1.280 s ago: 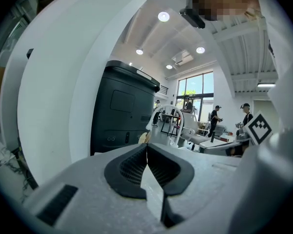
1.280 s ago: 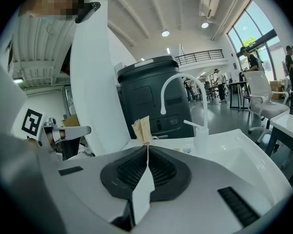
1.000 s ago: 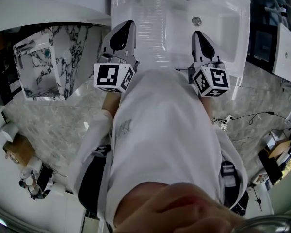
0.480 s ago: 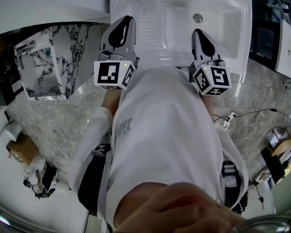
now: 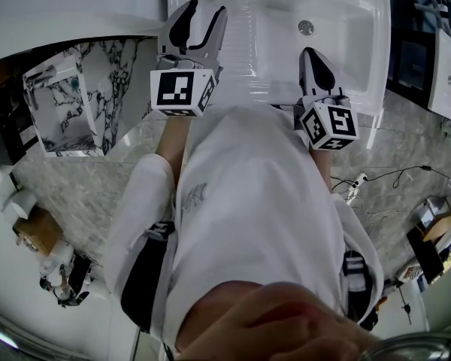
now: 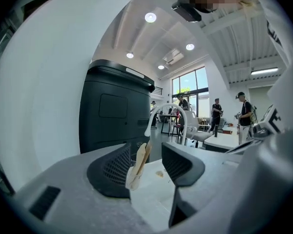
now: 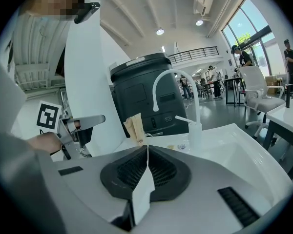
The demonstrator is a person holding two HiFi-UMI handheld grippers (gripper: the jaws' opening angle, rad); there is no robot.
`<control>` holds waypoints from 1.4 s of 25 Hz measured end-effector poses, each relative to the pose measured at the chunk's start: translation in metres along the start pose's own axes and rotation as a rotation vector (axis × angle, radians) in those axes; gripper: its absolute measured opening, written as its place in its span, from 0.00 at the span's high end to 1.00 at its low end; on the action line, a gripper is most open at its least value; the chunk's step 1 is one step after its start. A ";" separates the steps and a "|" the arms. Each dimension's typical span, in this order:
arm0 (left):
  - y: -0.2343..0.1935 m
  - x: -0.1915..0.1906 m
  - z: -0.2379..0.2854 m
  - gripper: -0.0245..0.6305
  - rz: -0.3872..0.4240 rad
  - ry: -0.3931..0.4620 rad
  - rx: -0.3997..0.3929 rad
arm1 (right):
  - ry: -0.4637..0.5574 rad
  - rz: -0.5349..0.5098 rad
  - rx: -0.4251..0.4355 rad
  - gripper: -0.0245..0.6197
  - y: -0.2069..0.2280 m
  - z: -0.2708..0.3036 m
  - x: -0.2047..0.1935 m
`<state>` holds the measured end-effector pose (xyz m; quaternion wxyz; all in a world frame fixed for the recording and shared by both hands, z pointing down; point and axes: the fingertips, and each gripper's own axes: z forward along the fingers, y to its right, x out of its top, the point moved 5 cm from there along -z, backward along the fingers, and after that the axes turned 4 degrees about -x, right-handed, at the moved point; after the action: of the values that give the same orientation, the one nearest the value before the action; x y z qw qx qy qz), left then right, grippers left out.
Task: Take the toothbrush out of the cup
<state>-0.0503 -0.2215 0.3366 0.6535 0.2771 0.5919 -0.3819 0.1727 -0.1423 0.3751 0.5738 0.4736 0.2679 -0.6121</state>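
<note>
A small clear cup [image 7: 195, 136] stands on the white sink's [image 5: 346, 43] back rim beside the arched white faucet [image 7: 177, 87], with a thin white toothbrush [image 7: 183, 120] leaning out of it to the left. The cup does not show in the left gripper view. My left gripper [image 5: 207, 10] reaches over the sink's left part and is open; its jaws have just been opening and nothing is pressed between them. A tan paper packet [image 6: 140, 161] shows farther off through the gap. My right gripper [image 5: 308, 53] hovers at the basin's near edge, shut and empty.
A dark grey cabinet [image 6: 118, 112] rises behind the sink. A marble-patterned box [image 5: 68, 104] stands to the left on the floor, and cables [image 5: 391, 177] lie to the right. The drain [image 5: 306, 27] sits in the basin. People and tables are far behind.
The left gripper's jaws have gone from shut to open, and it has moved forward over the sink. The right gripper has stayed where it was.
</note>
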 end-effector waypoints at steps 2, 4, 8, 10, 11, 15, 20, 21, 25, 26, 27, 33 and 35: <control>-0.003 -0.001 0.013 0.64 0.008 0.000 0.002 | -0.006 0.004 -0.004 0.94 0.003 0.000 -0.001; -0.005 -0.005 0.026 0.62 0.011 -0.001 0.004 | -0.013 0.008 -0.011 0.94 0.006 0.001 -0.003; -0.007 -0.013 0.050 0.59 0.018 -0.002 0.009 | -0.025 0.018 -0.025 0.94 0.012 0.002 -0.005; -0.009 -0.019 0.063 0.57 0.017 -0.010 0.013 | -0.032 0.022 -0.032 0.94 0.014 0.004 -0.007; -0.009 -0.022 0.068 0.57 0.016 -0.013 0.019 | -0.035 0.025 -0.035 0.94 0.015 0.005 -0.008; -0.010 -0.031 0.091 0.57 0.007 -0.030 0.036 | -0.049 0.033 -0.046 0.94 0.019 0.007 -0.009; -0.014 -0.053 0.115 0.57 0.003 -0.083 0.071 | -0.059 0.042 -0.064 0.94 0.024 0.008 -0.012; -0.014 -0.057 0.119 0.57 0.004 -0.091 0.076 | -0.061 0.043 -0.067 0.94 0.024 0.008 -0.013; -0.013 -0.058 0.135 0.57 0.011 -0.090 0.102 | -0.072 0.049 -0.078 0.94 0.026 0.008 -0.015; -0.013 -0.057 0.138 0.57 0.012 -0.085 0.107 | -0.075 0.050 -0.081 0.94 0.026 0.008 -0.016; -0.013 -0.056 0.141 0.57 0.012 -0.079 0.111 | -0.078 0.051 -0.083 0.94 0.026 0.008 -0.017; -0.014 -0.050 0.154 0.70 0.032 -0.048 0.117 | -0.091 0.056 -0.087 0.94 0.025 0.009 -0.021; -0.015 -0.050 0.156 0.72 0.039 -0.046 0.114 | -0.093 0.055 -0.090 0.94 0.025 0.010 -0.020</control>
<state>0.0243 -0.3482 0.4100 0.6574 0.3167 0.5483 -0.4086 0.1921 -0.1471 0.4029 0.6228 0.4257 0.2551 -0.6048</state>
